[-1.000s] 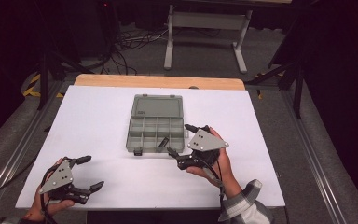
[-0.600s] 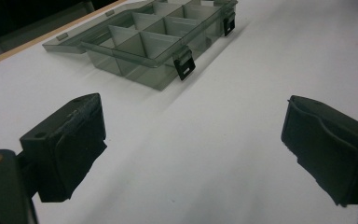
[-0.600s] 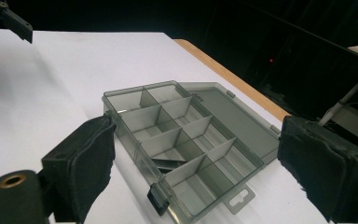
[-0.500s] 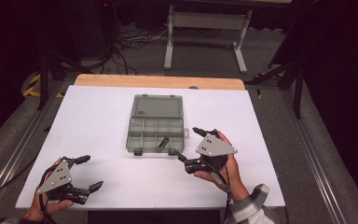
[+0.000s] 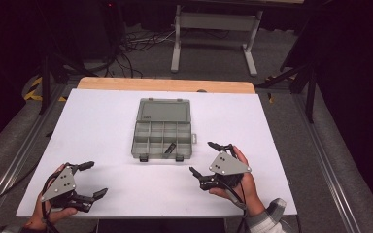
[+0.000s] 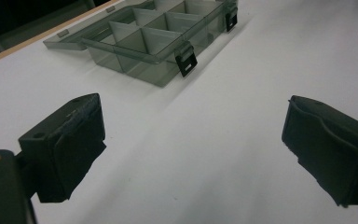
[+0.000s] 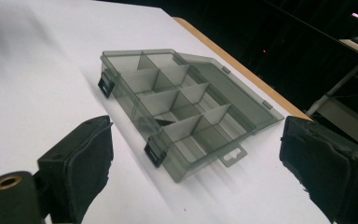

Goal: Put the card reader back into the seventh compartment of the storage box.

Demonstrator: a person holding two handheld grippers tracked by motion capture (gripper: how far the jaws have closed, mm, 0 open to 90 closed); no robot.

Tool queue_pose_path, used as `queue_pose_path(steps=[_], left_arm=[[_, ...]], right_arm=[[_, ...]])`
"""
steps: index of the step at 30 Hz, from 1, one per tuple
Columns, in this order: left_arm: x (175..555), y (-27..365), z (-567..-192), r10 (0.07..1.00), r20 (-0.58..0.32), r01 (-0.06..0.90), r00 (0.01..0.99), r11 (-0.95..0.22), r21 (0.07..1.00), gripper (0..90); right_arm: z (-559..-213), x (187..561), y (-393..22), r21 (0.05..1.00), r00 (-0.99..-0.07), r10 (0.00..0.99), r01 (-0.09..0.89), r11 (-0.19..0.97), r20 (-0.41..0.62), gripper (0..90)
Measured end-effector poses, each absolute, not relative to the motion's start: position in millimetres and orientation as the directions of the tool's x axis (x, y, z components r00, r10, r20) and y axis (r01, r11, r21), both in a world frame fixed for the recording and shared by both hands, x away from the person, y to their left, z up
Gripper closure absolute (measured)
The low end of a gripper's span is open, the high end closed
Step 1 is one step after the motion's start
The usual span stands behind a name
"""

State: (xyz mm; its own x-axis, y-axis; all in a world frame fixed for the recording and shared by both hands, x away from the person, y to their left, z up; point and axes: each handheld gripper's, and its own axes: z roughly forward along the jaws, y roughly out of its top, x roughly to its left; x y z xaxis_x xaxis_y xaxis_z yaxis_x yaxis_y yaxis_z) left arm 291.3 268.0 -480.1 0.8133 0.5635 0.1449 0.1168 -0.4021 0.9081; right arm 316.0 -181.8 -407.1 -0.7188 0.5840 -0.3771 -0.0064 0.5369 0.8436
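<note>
From the high view, an open grey organiser box sits at the middle of the white bench, lid laid flat on its far side, a small dark piece lying in one of its near compartments. The right gripper hovers just off the box's near right corner, jaws spread wide and empty after having just opened further; the left gripper rests well apart from the box, toward the bench's near left corner, jaws likewise wide and holding nothing. In the left gripper view, the box lies ahead of the parted jaws with bare bench between them. In the right gripper view, the box sits close between and beyond the jaws, its black latches facing the camera and the dark piece visible inside. The likely risk is that a careless reach nudges the light box across the smooth bench or catches a latch, tipping it and spilling the piece.
</note>
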Motion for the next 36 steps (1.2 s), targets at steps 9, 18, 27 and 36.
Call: queue_pose_path(steps=[9,18,27,36], left_arm=[[294.8,268.1,-477.4,0.571,0.150,0.110,0.807,-0.395,0.912,6.7],[297.2,265.2,-476.7,0.559,0.155,0.103,0.814,-0.402,0.910,6.5],[296.4,263.2,-476.6,0.567,0.159,0.106,0.808,-0.404,0.908,6.1],[297.2,262.7,-475.0,0.581,0.155,0.109,0.799,-0.394,0.913,6.0]], right_arm=[[-424.7,307.7,-201.2,0.848,-0.704,0.619,0.045,0.529,-0.348,10.9],[-454.2,293.6,-227.4,0.859,-0.681,0.666,0.105,0.501,-0.305,10.6],[-467.7,294.2,-252.0,0.857,-0.650,0.698,0.139,0.496,-0.299,7.1],[-467.8,294.1,-249.2,0.859,-0.654,0.695,0.132,0.495,-0.300,6.8]])
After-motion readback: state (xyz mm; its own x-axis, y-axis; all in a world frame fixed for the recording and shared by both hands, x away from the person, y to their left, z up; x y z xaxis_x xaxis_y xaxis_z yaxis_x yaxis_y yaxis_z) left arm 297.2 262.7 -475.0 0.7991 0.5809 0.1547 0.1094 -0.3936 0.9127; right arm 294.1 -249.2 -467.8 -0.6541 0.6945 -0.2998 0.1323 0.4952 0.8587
